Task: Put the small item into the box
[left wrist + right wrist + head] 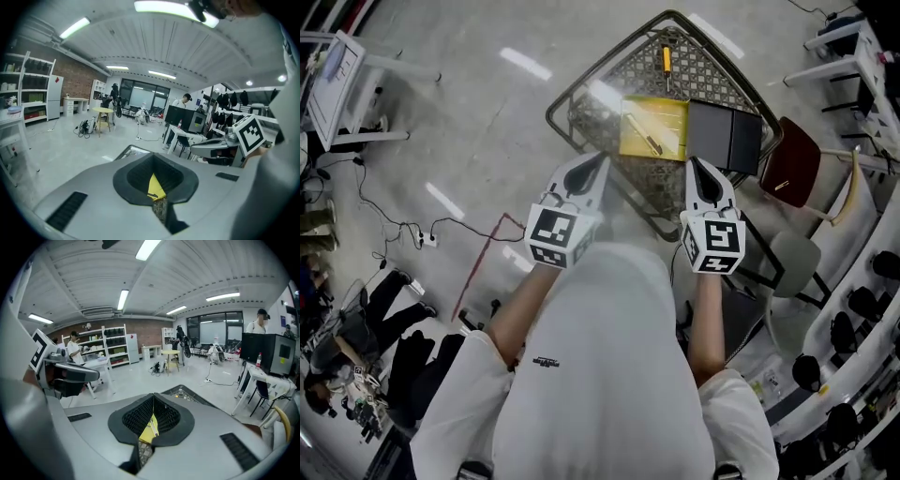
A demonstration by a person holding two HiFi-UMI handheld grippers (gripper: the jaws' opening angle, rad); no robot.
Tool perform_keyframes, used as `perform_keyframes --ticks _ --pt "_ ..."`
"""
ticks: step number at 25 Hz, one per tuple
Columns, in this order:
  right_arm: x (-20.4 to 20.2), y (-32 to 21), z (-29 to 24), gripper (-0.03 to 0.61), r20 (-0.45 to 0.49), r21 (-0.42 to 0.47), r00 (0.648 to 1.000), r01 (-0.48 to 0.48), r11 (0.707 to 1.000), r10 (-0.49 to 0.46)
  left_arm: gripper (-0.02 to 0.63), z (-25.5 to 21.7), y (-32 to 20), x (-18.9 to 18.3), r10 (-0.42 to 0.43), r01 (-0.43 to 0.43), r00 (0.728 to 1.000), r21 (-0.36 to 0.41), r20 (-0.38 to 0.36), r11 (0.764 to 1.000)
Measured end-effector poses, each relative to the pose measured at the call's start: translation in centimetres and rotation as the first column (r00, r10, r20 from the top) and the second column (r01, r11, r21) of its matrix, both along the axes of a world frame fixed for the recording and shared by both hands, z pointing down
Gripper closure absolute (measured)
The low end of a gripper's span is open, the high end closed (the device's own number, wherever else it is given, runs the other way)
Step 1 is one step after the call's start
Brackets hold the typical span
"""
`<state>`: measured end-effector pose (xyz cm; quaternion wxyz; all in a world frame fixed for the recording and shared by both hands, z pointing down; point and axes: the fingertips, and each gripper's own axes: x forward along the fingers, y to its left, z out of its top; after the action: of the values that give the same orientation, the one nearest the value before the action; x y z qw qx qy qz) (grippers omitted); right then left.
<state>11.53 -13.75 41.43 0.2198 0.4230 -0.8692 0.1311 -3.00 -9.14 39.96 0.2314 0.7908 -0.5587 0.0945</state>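
An open yellow box [654, 127] lies on the wire-mesh table [572, 105], with a black flap or lid [725, 137] beside it on the right. A thin pen-like item [645, 141] rests inside the yellow box. A small orange-handled tool [667, 59] lies on the mesh beyond the box. My left gripper [598, 161] [153, 168] hovers over the table's near edge, left of the box, jaws together and holding nothing. My right gripper [694, 165] [153, 401] hangs just below the black flap, shut and empty. Yellow shows below both jaw tips.
A dark red chair [787, 161] stands right of the table and a grey chair [792, 262] nearer me. White desks [337, 84] and cables [422, 234] are on the left. A red tape line [478, 258] marks the floor.
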Motion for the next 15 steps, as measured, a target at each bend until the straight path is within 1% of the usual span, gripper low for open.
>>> perform_keyframes --ticks 5,10,15 --pt "1.5 1.1 -4.5 0.578 0.072 0.089 0.996 -0.055 0.994 0.049 0.612 -2.9 1.2 -0.5 -0.006 0.006 1.0 0.052 0.003 0.999" --pt "3.0 1.8 -7.6 0.577 0.104 0.173 0.992 -0.085 0.981 0.068 0.612 -4.8 1.4 -0.1 0.011 -0.011 1.0 0.094 0.003 0.995" --pt "3.1 2.6 -9.9 0.577 0.132 0.235 0.99 -0.082 0.969 0.052 0.612 -7.1 1.4 -0.4 0.015 -0.014 1.0 0.143 -0.002 0.99"
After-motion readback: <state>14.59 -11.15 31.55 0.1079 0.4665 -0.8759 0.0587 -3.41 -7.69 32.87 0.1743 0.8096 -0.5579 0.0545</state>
